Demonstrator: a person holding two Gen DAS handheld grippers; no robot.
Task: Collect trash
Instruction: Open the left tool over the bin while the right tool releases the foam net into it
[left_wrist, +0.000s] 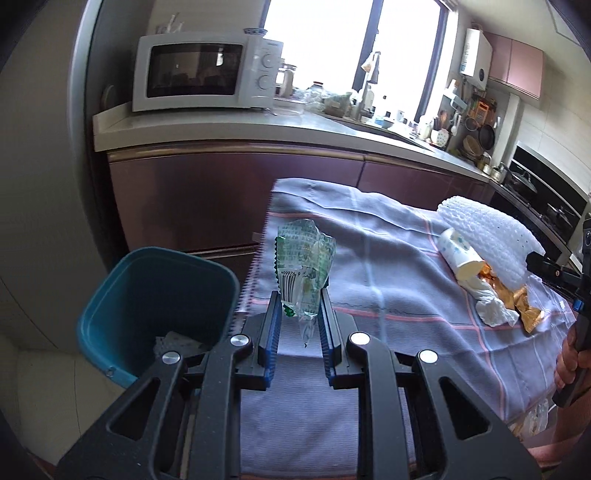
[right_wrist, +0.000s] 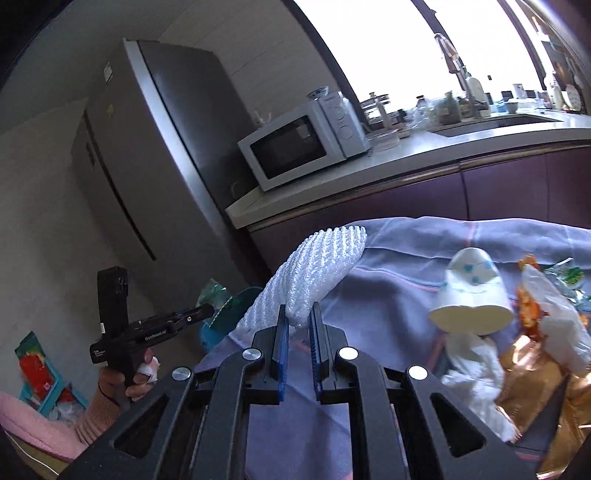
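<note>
Daylight floods through a wide window (left_wrist: 332, 48) above a kitchen counter (left_wrist: 236, 127) with maroon cabinets (left_wrist: 221, 195), where a white microwave (left_wrist: 207, 70) sits beside a tall grey refrigerator (right_wrist: 147, 147).

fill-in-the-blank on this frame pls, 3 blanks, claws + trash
1. The left claw grips a crumpled green ____.
2. The right claw grips white foam ____.
3. The teal bin stands beside the table, on the ____ claw's side.

Missing words: wrapper; netting; left
</note>
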